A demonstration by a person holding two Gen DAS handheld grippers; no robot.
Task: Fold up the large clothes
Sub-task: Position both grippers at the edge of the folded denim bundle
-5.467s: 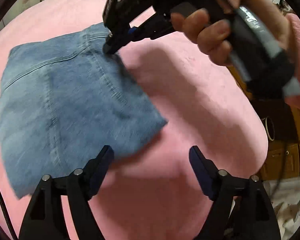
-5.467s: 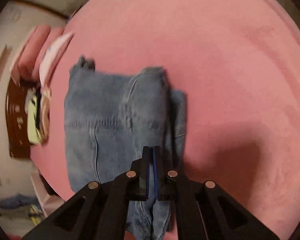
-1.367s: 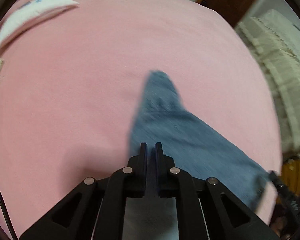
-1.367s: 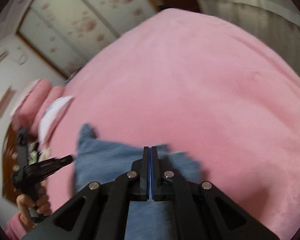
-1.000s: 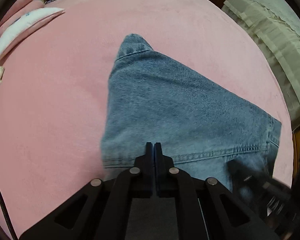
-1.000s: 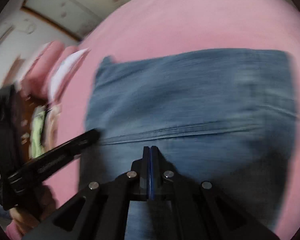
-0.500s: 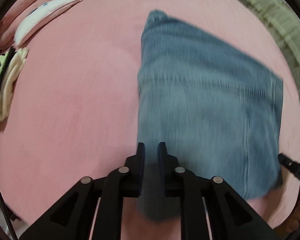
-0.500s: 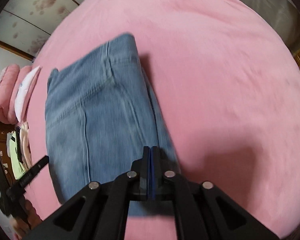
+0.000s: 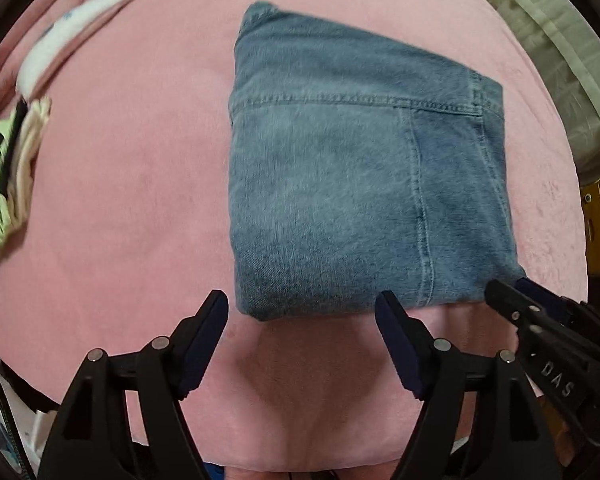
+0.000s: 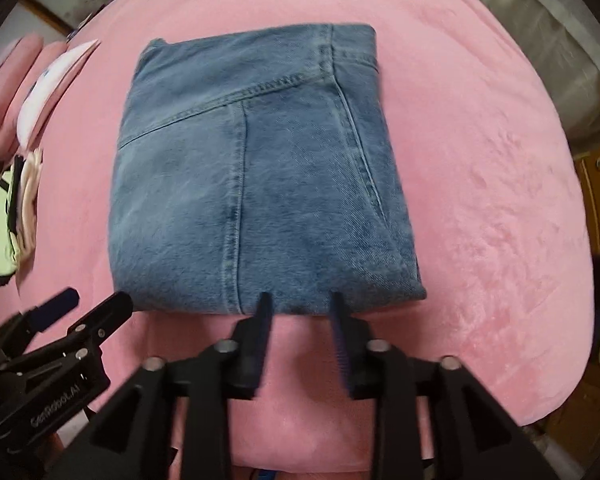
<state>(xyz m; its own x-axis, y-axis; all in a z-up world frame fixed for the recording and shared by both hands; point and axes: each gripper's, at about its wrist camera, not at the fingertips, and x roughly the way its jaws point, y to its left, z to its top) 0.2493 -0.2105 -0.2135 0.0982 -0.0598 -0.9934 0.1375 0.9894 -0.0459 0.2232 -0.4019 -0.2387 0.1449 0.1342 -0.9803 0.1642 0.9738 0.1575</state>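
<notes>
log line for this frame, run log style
stage: final fold laid | jeans: folded rectangle flat on pink bed | left gripper: open, empty | right gripper: open, at near edge

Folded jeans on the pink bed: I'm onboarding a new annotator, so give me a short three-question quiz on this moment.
1. True or false: the left hand-held gripper is clamped on the folded jeans.
2. Multiple choice: the jeans lie on A) a wooden floor, B) a pink blanket, C) a metal tray.
3. Fill in: in the right wrist view, the right hand-held gripper has its fingers ____ at the jeans' near edge.

Key: 1 false, its fingers are spread and short of the denim; 2 B; 3 open, gripping nothing.
</notes>
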